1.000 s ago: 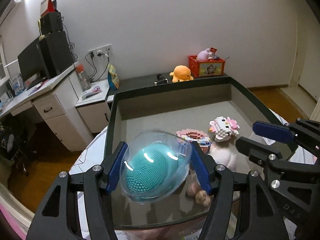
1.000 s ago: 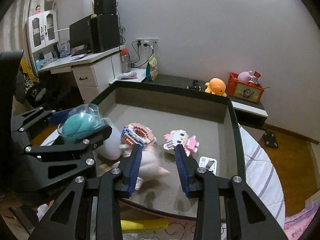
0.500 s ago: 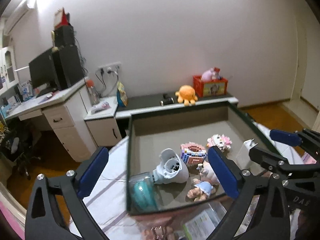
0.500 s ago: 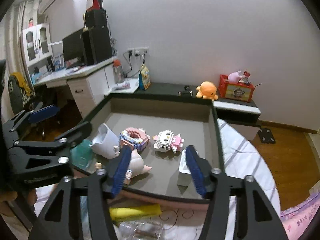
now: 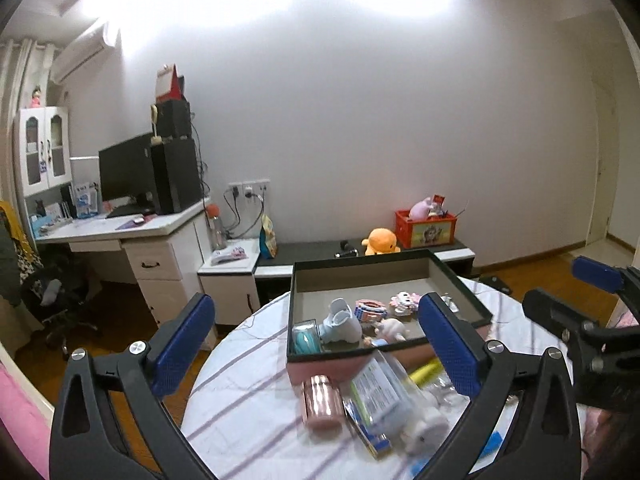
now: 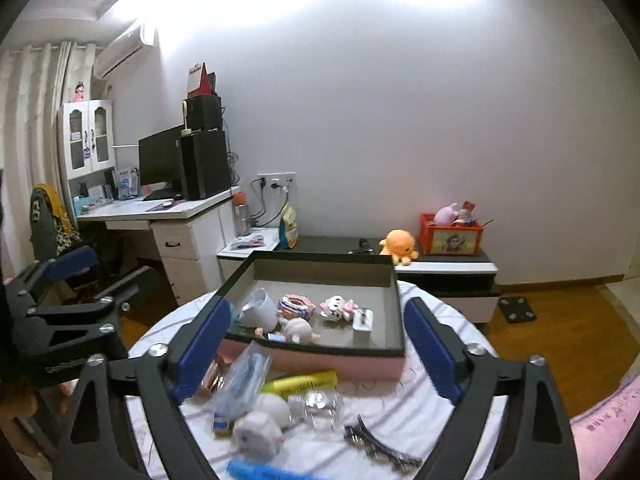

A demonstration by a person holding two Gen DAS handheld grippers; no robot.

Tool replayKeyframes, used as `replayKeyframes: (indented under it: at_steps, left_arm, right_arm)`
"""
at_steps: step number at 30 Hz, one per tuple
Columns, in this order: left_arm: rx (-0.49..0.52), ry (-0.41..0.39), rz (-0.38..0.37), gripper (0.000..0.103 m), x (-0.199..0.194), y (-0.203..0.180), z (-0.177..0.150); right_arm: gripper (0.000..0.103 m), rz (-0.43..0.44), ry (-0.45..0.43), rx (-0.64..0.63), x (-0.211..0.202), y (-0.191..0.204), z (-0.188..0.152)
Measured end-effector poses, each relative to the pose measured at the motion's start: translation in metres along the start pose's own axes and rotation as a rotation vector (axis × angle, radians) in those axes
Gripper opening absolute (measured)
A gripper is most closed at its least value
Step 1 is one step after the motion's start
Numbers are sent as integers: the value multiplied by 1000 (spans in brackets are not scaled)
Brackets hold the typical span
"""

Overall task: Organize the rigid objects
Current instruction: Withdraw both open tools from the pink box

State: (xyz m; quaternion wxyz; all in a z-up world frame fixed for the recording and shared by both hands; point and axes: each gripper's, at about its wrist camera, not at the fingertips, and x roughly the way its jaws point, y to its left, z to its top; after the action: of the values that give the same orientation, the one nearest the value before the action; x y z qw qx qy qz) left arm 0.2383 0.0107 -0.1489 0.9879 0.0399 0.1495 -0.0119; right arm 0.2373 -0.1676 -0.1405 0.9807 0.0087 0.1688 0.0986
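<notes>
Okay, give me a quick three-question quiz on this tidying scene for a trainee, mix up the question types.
1. True or false: the left gripper holds the rose-gold tube.
2. Multiple choice: where does the teal brush in its clear case lie? A) on the striped cloth B) inside the tray, at its near left corner C) on the desk
3. Fill in: the yellow marker lies on the cloth just in front of the tray's ___ side wall.

Key: 1 false, both grippers are empty with jaws wide, the right gripper opening; 2 B; 3 pink.
</notes>
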Motion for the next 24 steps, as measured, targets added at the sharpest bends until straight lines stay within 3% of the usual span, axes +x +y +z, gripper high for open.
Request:
replayKeyframes:
  at_steps: [8,24]
  left_arm:
    - [6,-21,-1,103,-54,-13,-12]
    - [11,-75,22,103,-88,-20,-11]
  right_arm:
    - [103,-10,-67,6,-56,9,-12]
    - [103,-39,-120,4,-100,17,-25]
